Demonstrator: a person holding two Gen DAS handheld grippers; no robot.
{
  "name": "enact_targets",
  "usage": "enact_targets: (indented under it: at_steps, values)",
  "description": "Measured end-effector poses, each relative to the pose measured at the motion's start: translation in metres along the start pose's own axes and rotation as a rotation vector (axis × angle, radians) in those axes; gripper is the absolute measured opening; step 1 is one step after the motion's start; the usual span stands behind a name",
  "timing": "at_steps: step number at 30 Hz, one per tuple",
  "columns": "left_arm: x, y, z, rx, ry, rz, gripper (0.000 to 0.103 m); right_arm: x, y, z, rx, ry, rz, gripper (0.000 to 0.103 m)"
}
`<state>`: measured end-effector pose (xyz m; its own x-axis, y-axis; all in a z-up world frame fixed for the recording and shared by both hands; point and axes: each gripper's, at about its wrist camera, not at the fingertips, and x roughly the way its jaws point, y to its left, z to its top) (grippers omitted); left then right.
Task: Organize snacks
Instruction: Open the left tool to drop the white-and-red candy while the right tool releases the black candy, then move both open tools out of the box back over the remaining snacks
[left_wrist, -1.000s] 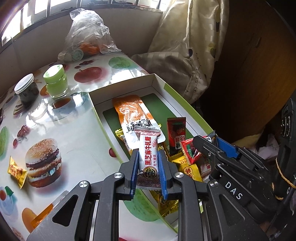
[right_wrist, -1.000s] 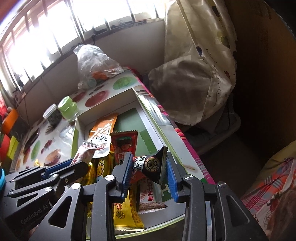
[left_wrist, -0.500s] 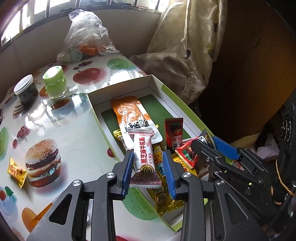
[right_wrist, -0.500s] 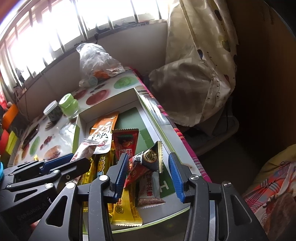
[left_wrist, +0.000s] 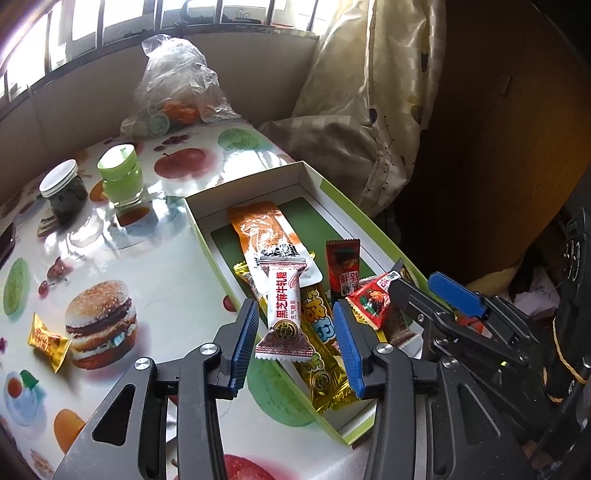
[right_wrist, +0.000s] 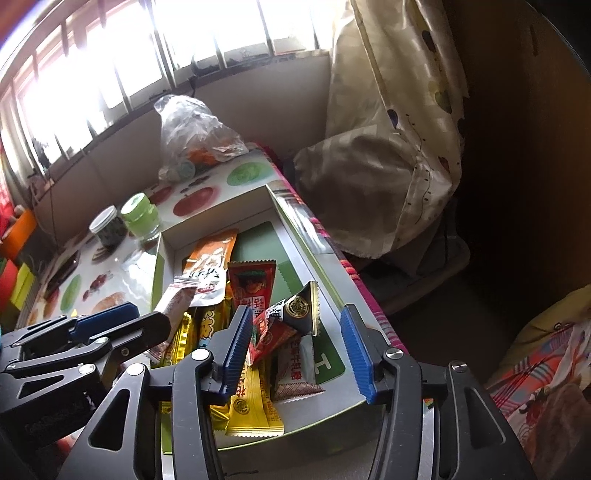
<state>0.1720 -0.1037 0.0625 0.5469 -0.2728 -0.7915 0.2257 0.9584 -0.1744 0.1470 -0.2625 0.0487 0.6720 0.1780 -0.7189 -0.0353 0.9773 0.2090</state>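
Observation:
A shallow green-and-white box (left_wrist: 347, 206) on the fruit-print table holds several snack packets. In the left wrist view my left gripper (left_wrist: 295, 347) hovers over the box's near left wall. Its jaws are opening, and a white-and-red candy packet (left_wrist: 284, 306) lies loose between them on the pile, clear of both pads. In the right wrist view my right gripper (right_wrist: 295, 347) is over the box's near end, jaws opening as well. A black triangular candy (right_wrist: 299, 310) rests free on a red packet (right_wrist: 269, 332) between its fingers. Each gripper also shows in the other's view: right gripper (left_wrist: 424, 286), left gripper (right_wrist: 147, 321).
One yellow candy (left_wrist: 48, 341) lies on the table left of the printed burger. A green-lidded jar (left_wrist: 122, 177) and a white-lidded jar (left_wrist: 64, 192) stand behind the box, with a clear plastic bag (left_wrist: 177, 85) further back. A curtain (left_wrist: 369, 110) hangs past the table's right edge.
Both grippers have opened. The left one let go of the white-and-red candy and the right one let go of the black candy; both packets now lie in the box.

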Motion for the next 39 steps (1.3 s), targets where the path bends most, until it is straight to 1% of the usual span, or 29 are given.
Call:
enact_targets:
  at_steps: [5,9,12,16,24,35,38,39]
  values:
    - [-0.011,0.001,-0.002,0.004,-0.016,-0.001,0.047,-0.007,0.0,-0.001,0.014,-0.013,0.004,0.05]
    - [-0.02,0.004,-0.006,0.002,-0.029,0.007,0.048,-0.015,0.001,-0.001,0.027,-0.025,0.012,0.05]
    - [-0.026,0.006,-0.01,0.009,-0.042,0.031,0.048,-0.022,0.004,-0.001,0.032,-0.036,0.022,0.051]
    - [-0.035,0.015,-0.016,-0.006,-0.053,0.037,0.048,-0.03,0.012,-0.002,0.018,-0.044,0.031,0.051]
    - [-0.047,0.041,-0.029,-0.049,-0.055,0.064,0.048,-0.035,0.037,-0.006,-0.017,-0.038,0.054,0.051]
    - [-0.057,0.081,-0.046,-0.125,-0.048,0.108,0.048,-0.027,0.078,-0.02,-0.08,0.0,0.093,0.051]
    - [-0.059,0.098,-0.052,-0.157,-0.044,0.128,0.048,-0.026,0.096,-0.028,-0.135,0.002,0.06,0.051]
    - [-0.06,0.105,-0.054,-0.17,-0.042,0.137,0.048,-0.025,0.102,-0.031,-0.155,0.007,0.064,0.051]
